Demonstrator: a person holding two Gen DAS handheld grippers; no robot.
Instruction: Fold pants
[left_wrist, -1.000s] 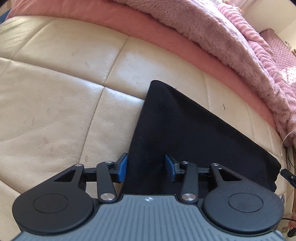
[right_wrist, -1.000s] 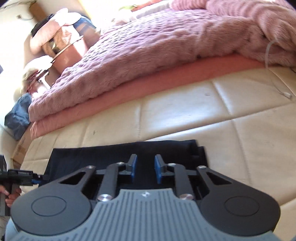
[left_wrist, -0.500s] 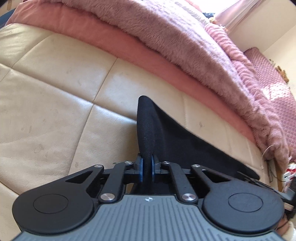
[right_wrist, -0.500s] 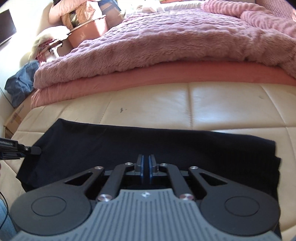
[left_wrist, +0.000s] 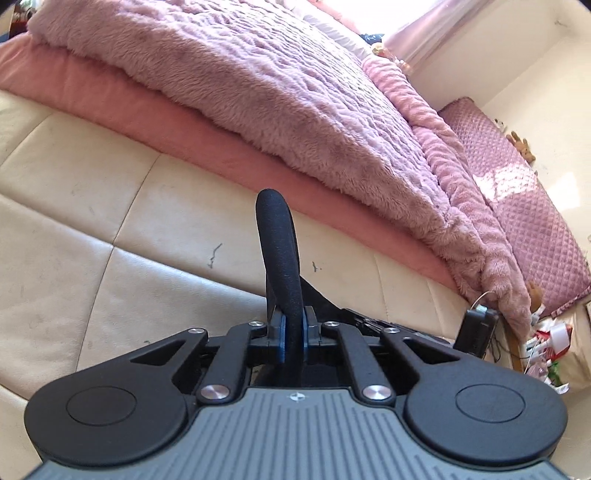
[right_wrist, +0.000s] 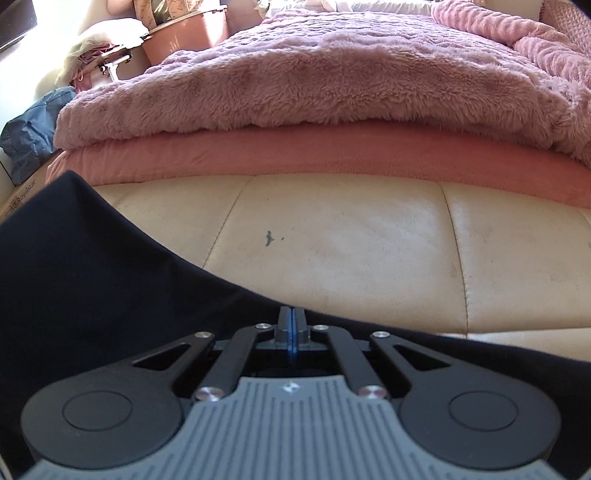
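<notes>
The black fabric pants (right_wrist: 110, 280) lie along the near edge of the cream leather bed surface (right_wrist: 351, 243), in front of the fluffy pink blanket (right_wrist: 314, 77). The left hand-held gripper (left_wrist: 293, 334) pinches a rolled loop of the black cloth, which stands up between its narrow jaws, lifted off the leather. The right hand-held gripper (right_wrist: 291, 332) has its jaws pressed together at the cloth's far edge, seemingly nipping a thin layer. The fold looks barely under way: both ends are gripped, but no layer is laid over another yet, and carrying across and flattening remain.
</notes>
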